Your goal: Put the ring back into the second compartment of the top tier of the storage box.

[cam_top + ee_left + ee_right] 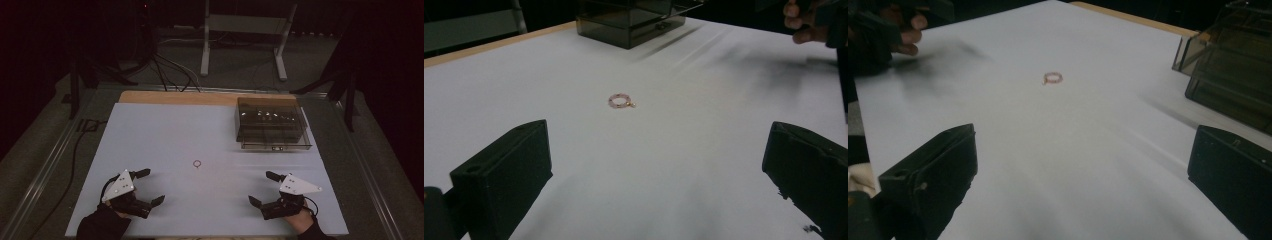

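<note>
Jaws on both the left gripper [147, 187] and right gripper [262, 188] are spread wide, empty, near the tabletop's [165, 135] front corners. Tiny pinkish beaded ring [197, 163] lies flat mid-table between them. Smoky clear plastic box [271, 125] sits at the far right corner.

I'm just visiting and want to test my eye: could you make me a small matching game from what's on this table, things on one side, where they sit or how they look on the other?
Things:
1. ring
2. smoky clear box
3. left claw
4. right claw

Descriptions:
A. open, at the near right of the table
B. far right part of the white table top
C. small and pinkish, lying alone mid-table
D. open, at the near left of the table

Pairs: 1-C, 2-B, 3-D, 4-A
</note>
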